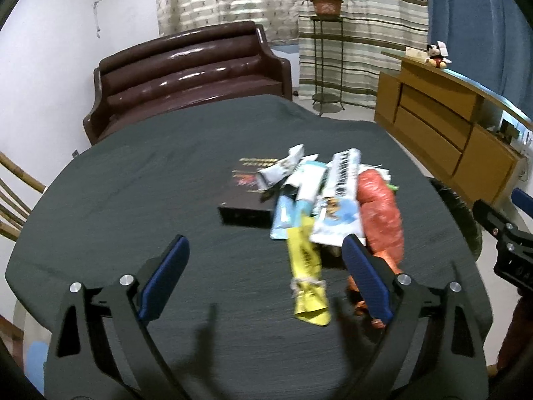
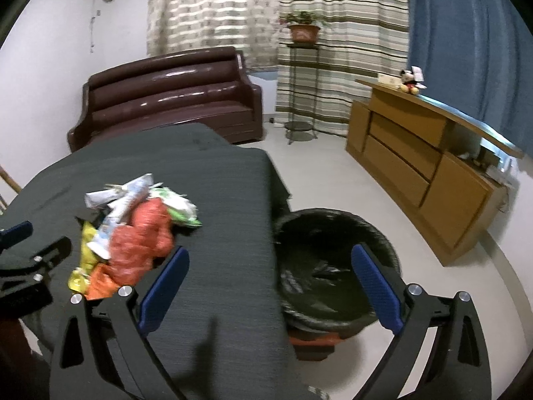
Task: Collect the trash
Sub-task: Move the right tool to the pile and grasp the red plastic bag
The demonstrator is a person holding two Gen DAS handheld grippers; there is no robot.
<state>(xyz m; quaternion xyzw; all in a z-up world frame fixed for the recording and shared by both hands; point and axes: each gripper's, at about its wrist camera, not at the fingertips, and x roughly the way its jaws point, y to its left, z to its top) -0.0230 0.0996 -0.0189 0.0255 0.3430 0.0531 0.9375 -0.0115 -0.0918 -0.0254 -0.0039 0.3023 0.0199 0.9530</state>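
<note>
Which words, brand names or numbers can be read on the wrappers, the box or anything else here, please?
None can be read.
Black box: gold and red print, too blurred.
White and blue wrapper: dark lettering and a picture, blurred.
Yellow wrapper: dark print, blurred.
Green and white packet: print too small.

A: What hid under the heap ahead of the left claw (image 1: 266, 273)?
B: The flat black box (image 1: 245, 205) was half buried by blurred wrappers; its print was unreadable.
A: And by the right claw (image 2: 273, 286)?
B: The dark cloth-covered table (image 2: 216, 200) hid the near side of the black-lined round bin (image 2: 336, 233), and its contents were indistinct.
</note>
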